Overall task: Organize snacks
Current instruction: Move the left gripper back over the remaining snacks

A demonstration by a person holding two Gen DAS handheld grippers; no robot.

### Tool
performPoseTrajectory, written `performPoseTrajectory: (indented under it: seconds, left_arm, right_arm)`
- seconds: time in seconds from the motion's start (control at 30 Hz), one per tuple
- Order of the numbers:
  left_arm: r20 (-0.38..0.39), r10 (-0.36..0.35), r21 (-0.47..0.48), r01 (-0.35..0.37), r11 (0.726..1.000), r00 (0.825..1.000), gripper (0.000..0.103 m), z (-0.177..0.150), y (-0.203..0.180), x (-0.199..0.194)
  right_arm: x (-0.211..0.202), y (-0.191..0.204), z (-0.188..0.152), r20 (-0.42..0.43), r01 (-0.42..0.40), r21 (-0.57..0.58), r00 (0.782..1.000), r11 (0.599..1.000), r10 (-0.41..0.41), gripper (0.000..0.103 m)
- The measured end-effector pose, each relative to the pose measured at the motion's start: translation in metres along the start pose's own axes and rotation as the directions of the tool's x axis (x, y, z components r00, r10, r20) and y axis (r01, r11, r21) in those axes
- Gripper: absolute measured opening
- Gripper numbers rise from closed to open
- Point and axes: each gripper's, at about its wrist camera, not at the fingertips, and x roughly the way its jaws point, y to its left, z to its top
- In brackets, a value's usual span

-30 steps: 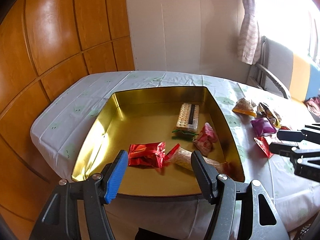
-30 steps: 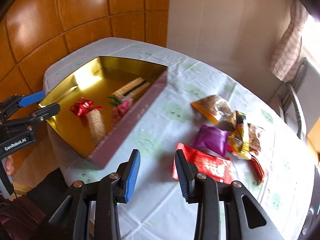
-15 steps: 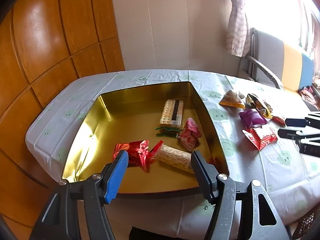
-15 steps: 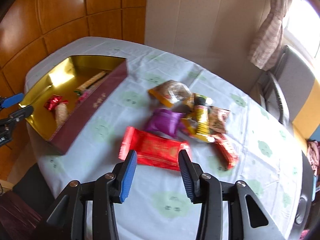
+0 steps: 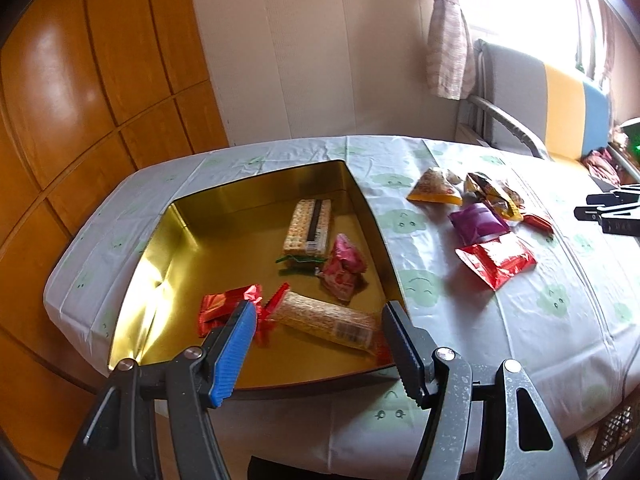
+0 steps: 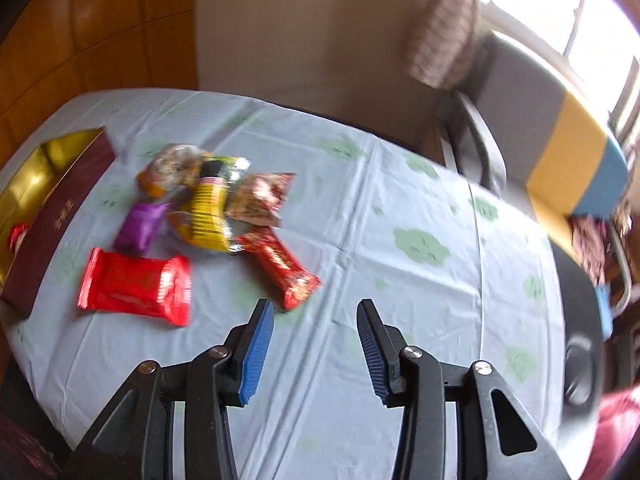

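Observation:
A gold tin box (image 5: 160, 256) sits on the table and holds a cracker pack (image 5: 307, 226), a pink packet (image 5: 343, 268), a red foil packet (image 5: 218, 306) and a long biscuit pack (image 5: 324, 320). My left gripper (image 5: 318, 344) is open and empty over the box's near edge. Loose snacks lie right of the box: a red packet (image 6: 136, 286), a purple packet (image 6: 140, 226), a yellow packet (image 6: 206, 212), an orange bag (image 6: 170, 170) and a red bar (image 6: 280, 266). My right gripper (image 6: 314, 348) is open and empty, just right of the red bar.
The table (image 6: 400, 280) has a pale cloth with green faces. A chair (image 5: 520, 120) with grey, yellow and blue cushions stands behind the table on the right. Wood panelling (image 5: 80, 80) is on the left wall. The box's maroon outer wall (image 6: 60, 216) shows in the right wrist view.
My right gripper has swung right, from beside the box to past the loose snack pile. My left gripper has shifted slightly, still open over the box's near edge.

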Motion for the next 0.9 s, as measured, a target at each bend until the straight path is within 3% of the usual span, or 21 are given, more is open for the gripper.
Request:
performPoseTrajectory:
  seconds: [0.23, 0.5, 0.9]
  left_arm:
    - [-0.032, -0.068, 0.068, 0.070, 0.995, 0.997, 0.066, 0.003, -0.029, 0.006]
    - [-0.077, -0.176, 0.175, 0.187, 0.967, 0.981, 0.065, -0.006, -0.075, 0.008]
    - [-0.160, -0.270, 0.256, 0.304, 0.918, 0.949, 0.057, -0.003, -0.103, 0.023]
  right_arm:
    - [0.021, -0.038, -0.005, -0.105, 0.044, 0.179, 0.994, 0.983, -0.026, 0.044]
    - [0.021, -0.036, -0.004, -0.104, 0.031, 0.181, 0.994, 0.983, -0.012, 0.044]
    - [0.018, -0.038, -0.004, -0.099, 0.034, 0.185, 0.995, 0.982, -0.016, 0.044]
